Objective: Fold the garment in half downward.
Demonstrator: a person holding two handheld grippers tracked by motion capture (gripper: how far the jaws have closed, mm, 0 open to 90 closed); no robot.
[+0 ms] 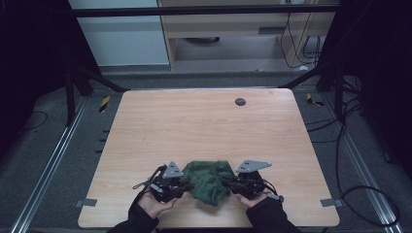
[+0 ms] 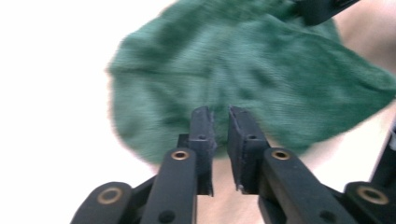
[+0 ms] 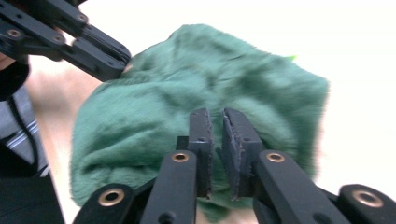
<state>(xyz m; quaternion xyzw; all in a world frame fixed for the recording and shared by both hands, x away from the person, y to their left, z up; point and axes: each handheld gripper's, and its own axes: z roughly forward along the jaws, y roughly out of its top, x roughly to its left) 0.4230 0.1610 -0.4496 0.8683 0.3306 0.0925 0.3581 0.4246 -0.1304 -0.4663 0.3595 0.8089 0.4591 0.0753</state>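
A crumpled green cloth lies near the front edge of the wooden table, bunched between both grippers. My left gripper meets its left side and my right gripper its right side, each held in a hand. In the left gripper view the jaws stand almost together over the cloth, with the right gripper at its far edge. In the right gripper view the gripper is narrowly shut over the cloth, while the left gripper pinches its far corner.
A dark round grommet sits in the table top near the back edge. Grey tape tabs mark the front corners. Cables run over the floor to the right, and a dark frame bar crosses at the back.
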